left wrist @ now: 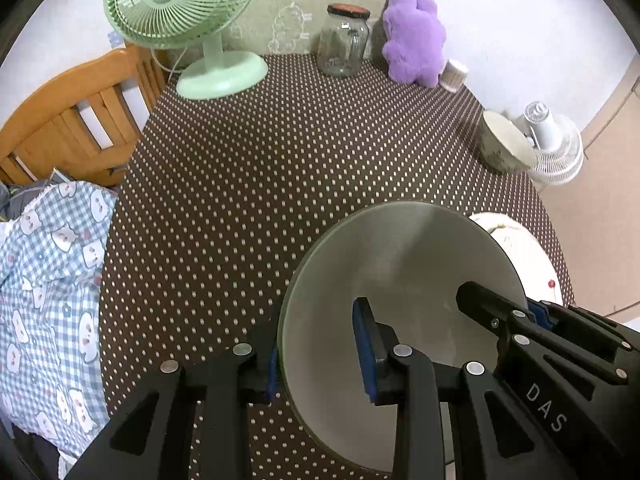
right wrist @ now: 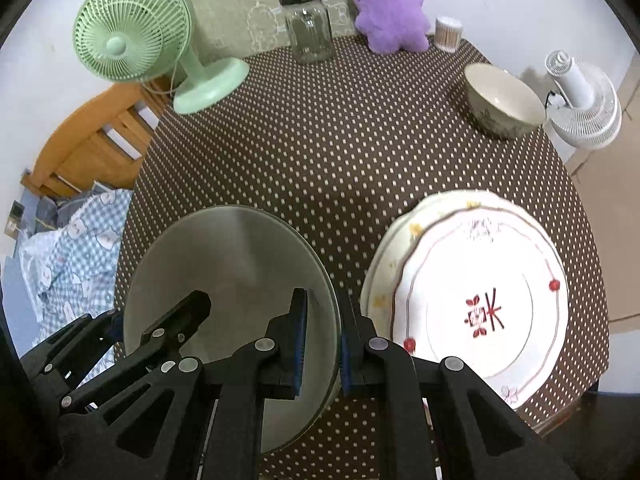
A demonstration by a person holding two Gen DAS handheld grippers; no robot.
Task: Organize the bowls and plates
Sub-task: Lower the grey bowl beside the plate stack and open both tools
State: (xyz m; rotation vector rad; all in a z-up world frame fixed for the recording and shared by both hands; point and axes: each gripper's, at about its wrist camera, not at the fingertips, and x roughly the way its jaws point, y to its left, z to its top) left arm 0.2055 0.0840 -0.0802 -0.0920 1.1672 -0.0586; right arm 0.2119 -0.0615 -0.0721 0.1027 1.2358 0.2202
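A grey metal bowl (left wrist: 400, 256) (right wrist: 228, 256) is held between both grippers over the dotted brown tablecloth (left wrist: 260, 184). My left gripper (left wrist: 316, 320) is shut on its left rim, one finger inside and one outside. My right gripper (right wrist: 324, 316) is shut on the opposite rim in the same way. Each gripper also shows in the other's view: the right gripper (left wrist: 508, 308) and the left gripper (right wrist: 156, 312). Right of the bowl lies a stack of white flowered plates (right wrist: 480, 280) (left wrist: 520, 244). A cream ceramic bowl (right wrist: 500, 96) (left wrist: 504, 144) stands at the far right.
Along the back of the table stand a green fan (right wrist: 160, 40), a glass jar (right wrist: 308, 28), a purple plush toy (right wrist: 388, 4) and a cotton swab tub (right wrist: 448, 32). A white fan (right wrist: 584, 104) sits off the right edge. A wooden chair (left wrist: 76, 116) and checked cloth (left wrist: 52, 272) are on the left.
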